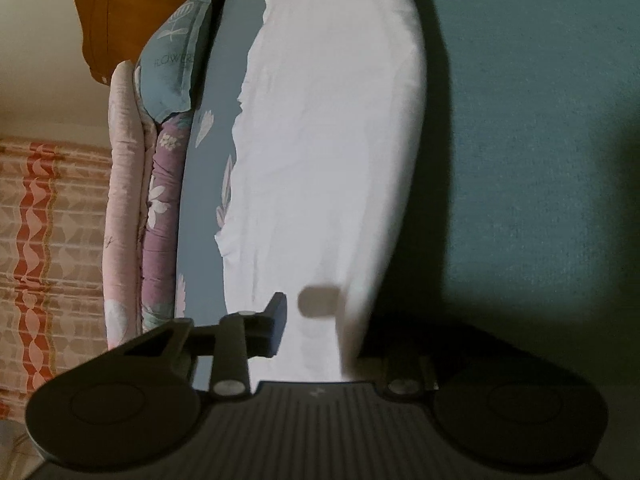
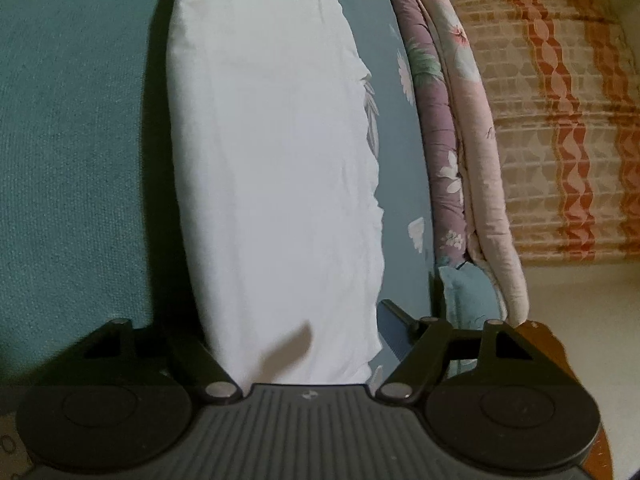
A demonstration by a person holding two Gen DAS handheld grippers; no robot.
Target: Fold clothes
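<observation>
A white garment (image 1: 320, 140) (image 2: 272, 140) lies as a long, smooth folded strip that runs away from both cameras. My left gripper (image 1: 320, 324) is at one end of it. Its left finger (image 1: 278, 320) stands well off the centre and casts a shadow on the cloth, while the other finger is hidden behind the cloth edge. My right gripper (image 2: 306, 332) is at the opposite end. Its right finger (image 2: 394, 326) stands beside the cloth edge, and its left finger is lost in dark shadow. Both sets of jaws stand apart.
The garment rests on a blue floral sheet (image 1: 208, 200) (image 2: 404, 184). Plain teal fabric (image 1: 540, 140) (image 2: 68, 140) fills the other side beyond a dark shadow. A blue pillow (image 1: 176, 60), a purple quilt (image 1: 160, 220) (image 2: 436, 128) and a pink quilt (image 1: 122, 200) (image 2: 480, 160) line the sheet's far edge. Behind them is an orange patterned cloth (image 1: 48, 220) (image 2: 560, 120).
</observation>
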